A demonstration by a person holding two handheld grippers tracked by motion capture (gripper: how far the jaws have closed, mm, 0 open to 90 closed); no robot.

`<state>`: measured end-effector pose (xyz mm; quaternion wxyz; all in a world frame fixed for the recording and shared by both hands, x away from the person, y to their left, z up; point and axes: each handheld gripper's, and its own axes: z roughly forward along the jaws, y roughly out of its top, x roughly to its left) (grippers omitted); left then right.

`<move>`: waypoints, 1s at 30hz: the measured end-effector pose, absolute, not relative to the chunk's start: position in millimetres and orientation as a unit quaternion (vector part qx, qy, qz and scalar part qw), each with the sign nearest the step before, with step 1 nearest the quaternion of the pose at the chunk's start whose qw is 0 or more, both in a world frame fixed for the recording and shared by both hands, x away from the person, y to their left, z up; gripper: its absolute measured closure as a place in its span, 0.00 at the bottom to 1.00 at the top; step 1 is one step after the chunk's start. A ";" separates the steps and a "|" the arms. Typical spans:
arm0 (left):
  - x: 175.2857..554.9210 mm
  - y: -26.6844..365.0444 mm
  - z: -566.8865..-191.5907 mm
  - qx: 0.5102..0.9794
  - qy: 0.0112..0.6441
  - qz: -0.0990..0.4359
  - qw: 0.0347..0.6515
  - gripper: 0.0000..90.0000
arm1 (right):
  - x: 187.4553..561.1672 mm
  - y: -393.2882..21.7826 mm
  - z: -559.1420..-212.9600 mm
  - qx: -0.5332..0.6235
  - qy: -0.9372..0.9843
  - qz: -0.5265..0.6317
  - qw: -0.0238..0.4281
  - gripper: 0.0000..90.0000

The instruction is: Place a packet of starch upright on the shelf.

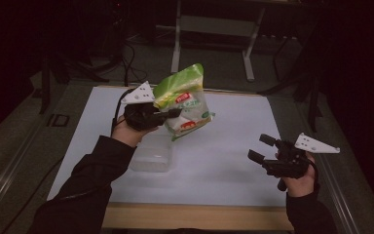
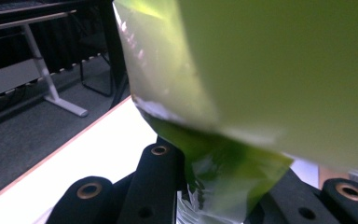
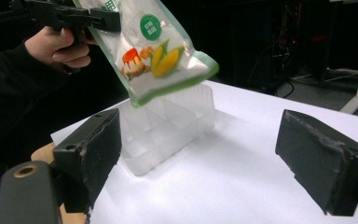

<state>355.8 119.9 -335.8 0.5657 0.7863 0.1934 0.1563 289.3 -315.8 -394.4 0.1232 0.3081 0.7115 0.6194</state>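
I see bare table (image 1: 233,161) between my right claw (image 1: 262,147) and the clear box (image 1: 152,156). The raised pouch (image 1: 185,100) overhangs that box, blocking a drop from above.

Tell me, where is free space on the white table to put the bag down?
The white table is bare between the clear tray and the right hand-held gripper, also toward its far edge. It is crowded near the tray, under the bag.
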 end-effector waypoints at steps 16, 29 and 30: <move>380.4 183.5 -347.7 0.794 0.189 0.191 0.545 0.90 | 291.2 -329.5 -407.2 0.331 0.699 0.627 0.096 0.17; 413.7 203.2 -371.9 0.813 0.173 0.180 0.525 0.90 | 295.6 -336.0 -415.9 0.344 0.695 0.627 0.077 0.17; 416.6 205.0 -374.2 0.816 0.170 0.174 0.525 0.90 | 296.1 -336.2 -416.5 0.347 0.693 0.627 0.075 0.17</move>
